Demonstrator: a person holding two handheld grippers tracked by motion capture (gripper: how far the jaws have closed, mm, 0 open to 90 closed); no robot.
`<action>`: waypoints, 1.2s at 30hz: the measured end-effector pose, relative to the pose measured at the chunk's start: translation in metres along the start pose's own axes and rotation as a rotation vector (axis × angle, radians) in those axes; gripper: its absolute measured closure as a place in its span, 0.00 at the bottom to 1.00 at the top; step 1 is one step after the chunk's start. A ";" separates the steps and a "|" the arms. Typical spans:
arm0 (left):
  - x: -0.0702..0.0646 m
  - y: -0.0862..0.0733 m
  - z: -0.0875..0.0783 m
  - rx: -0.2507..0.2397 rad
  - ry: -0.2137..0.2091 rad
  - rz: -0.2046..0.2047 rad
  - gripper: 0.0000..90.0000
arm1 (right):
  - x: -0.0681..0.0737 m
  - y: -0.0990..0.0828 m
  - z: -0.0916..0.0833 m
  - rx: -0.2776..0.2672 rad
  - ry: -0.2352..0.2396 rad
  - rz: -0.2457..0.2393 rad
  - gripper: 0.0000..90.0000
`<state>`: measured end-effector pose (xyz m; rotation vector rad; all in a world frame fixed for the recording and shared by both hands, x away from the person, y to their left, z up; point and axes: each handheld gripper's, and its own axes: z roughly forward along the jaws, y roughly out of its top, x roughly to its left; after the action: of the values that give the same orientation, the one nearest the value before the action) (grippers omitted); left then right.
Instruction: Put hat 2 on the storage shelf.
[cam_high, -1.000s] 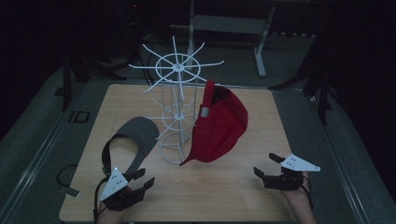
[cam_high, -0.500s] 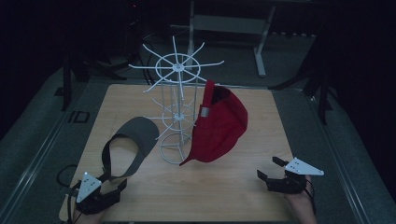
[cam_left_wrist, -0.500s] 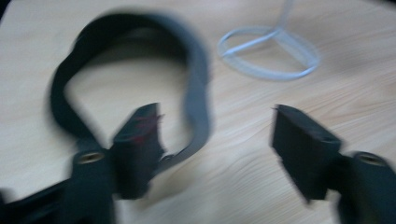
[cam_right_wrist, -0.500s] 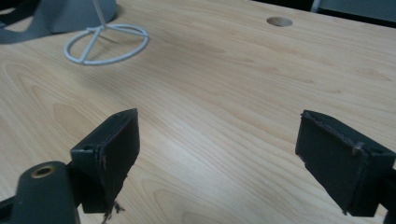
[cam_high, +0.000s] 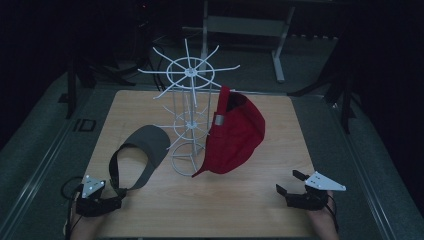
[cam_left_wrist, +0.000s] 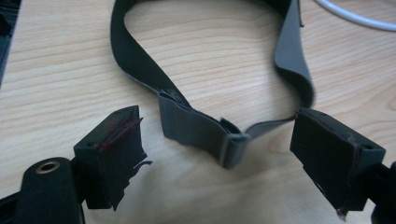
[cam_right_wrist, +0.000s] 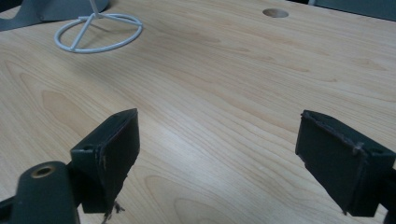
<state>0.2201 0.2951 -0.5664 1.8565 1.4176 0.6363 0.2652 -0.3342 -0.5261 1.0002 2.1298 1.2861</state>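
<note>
High view: the grey visor (cam_high: 142, 155) lies on the wooden worktop (cam_high: 240, 200), its brim leaning against the foot of the white wire rack (cam_high: 187, 125), its strap loop trailing toward the near left corner. The left tongs (cam_high: 117, 200) sit low right at that loop, and the right tongs (cam_high: 285, 189) rest well apart near the right edge. A red cap (cam_high: 232, 132) hangs on the rack.

Left gripper view: the jaws have just been opening and stand wide, the strap's fastening tab (cam_left_wrist: 205, 133) lying between them untouched.

Right gripper view: jaws spread wide over bare wood, nothing between them, the rack's ring base farther off.

The visor looks light and floppy (thin band, stiffer brim), so it should sag when lifted. The doubled strap at the tab seems the surest place to pinch; the curved brim edge would likely slip
</note>
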 end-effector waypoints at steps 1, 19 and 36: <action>0.002 0.002 0.002 0.008 -0.010 0.010 0.19 | 0.000 0.000 0.000 0.001 -0.002 -0.002 0.15; 0.020 0.012 0.019 0.031 -0.124 0.055 0.86 | -0.004 -0.006 0.000 0.021 -0.004 0.006 0.15; 0.004 0.052 -0.027 -0.248 -0.198 0.340 0.94 | -0.004 0.003 -0.004 -0.019 0.003 0.027 0.15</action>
<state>0.2327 0.2971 -0.5094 1.9130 0.8612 0.7328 0.2655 -0.3387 -0.5214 1.0228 2.1092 1.3190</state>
